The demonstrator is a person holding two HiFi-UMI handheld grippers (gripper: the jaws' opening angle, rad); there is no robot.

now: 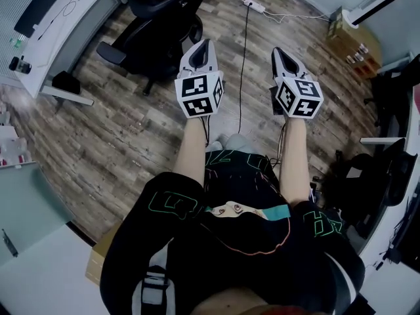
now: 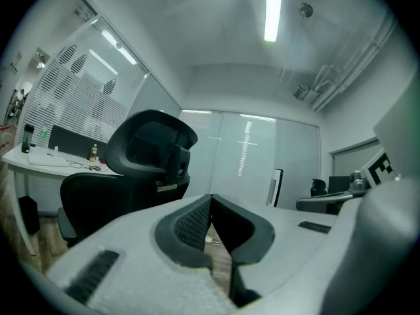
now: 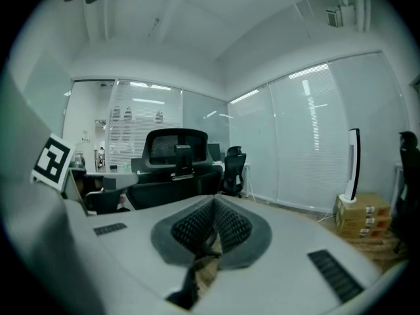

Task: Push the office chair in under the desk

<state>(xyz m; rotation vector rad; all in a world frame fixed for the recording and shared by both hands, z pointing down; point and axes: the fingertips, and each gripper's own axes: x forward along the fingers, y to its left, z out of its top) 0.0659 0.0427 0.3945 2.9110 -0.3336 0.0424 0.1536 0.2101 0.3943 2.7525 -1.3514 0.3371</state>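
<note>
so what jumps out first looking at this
The left gripper and right gripper are held out side by side over the wood floor, both shut and empty. Ahead of the left one stands the black office chair, out from the white desk at the upper left.

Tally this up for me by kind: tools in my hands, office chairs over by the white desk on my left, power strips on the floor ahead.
Tools: 2, the left tool and the right tool, both shut and empty
Chairs by the white desk: 1, the black office chair
Power strips: 1, the power strip
Total: 4
</note>
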